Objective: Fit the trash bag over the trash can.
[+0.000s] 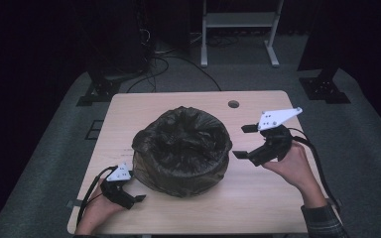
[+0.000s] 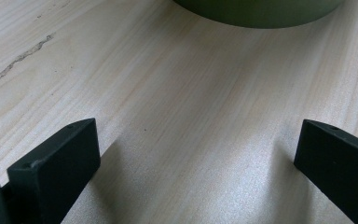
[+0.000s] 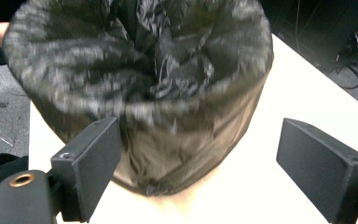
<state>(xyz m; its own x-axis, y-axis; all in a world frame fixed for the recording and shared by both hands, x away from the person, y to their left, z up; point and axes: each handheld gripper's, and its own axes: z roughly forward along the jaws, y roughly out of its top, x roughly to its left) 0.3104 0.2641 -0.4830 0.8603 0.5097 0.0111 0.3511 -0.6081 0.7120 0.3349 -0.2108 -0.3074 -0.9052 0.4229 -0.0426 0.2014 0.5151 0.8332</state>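
A round bin is sitting in the middle of the table. A thin black plastic bag is lining it, and the bag is looking shiny and full of wrinkles. The bag's edge is folding over the rim and hanging down the outside, and its middle is sinking into the bin in crumpled folds. In the left gripper view, a bit of the bin's smooth green wall is showing near the top. The table is made of pale wood with fine lines running along it, and a small round hole is sitting near its far edge.

The left gripper is lying low by the near left side of the bin, just beside it, with a hand wrapping around it from below. Its flat black jaws are standing wide apart over bare wood, holding nothing.

The right gripper is hanging above the table to the right of the bin, pointing at it. A hand is holding it up, wrist bent. Its jaws are also spreading wide, holding nothing, close to the bag but not touching.
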